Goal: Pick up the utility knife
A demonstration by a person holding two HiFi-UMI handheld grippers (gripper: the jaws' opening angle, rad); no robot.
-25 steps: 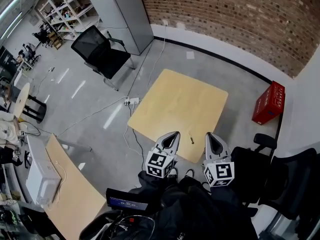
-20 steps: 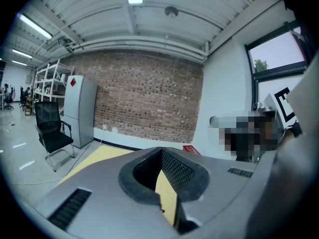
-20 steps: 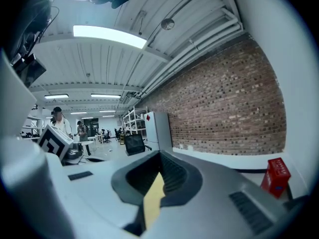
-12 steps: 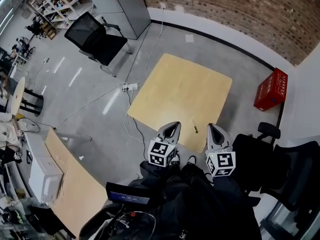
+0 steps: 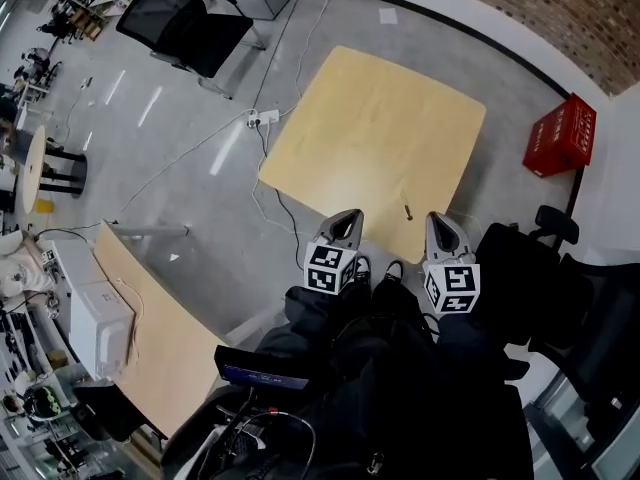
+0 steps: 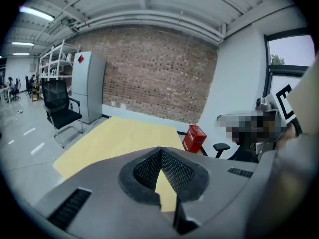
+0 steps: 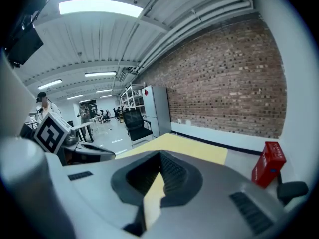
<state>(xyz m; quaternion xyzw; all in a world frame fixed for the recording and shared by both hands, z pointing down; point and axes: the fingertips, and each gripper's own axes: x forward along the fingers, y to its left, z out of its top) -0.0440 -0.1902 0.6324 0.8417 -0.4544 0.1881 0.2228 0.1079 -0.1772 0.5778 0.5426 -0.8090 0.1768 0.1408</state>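
The utility knife [image 5: 406, 211], a small dark sliver, lies near the front edge of the square yellow table [image 5: 370, 138]. In the head view my left gripper [image 5: 347, 218] hovers at that edge just left of the knife, and my right gripper [image 5: 440, 224] just right of it. Neither touches it. Both are shut with nothing held. In the left gripper view the jaws [image 6: 160, 151] meet at the tips over the yellow table [image 6: 119, 133]. The right gripper [image 7: 160, 154] looks the same in its own view. The knife shows in neither gripper view.
A red crate [image 5: 560, 136] stands on the floor right of the table, and black office chairs stand at the far left [image 5: 190, 28] and close right [image 5: 560, 268]. A power strip [image 5: 263, 118] with cables lies left of the table. A wooden desk [image 5: 150, 338] sits lower left.
Both grippers have sunk toward the table's front edge and tilted further down. The head view has swung down, so the table sits higher in frame. The knife has not moved.
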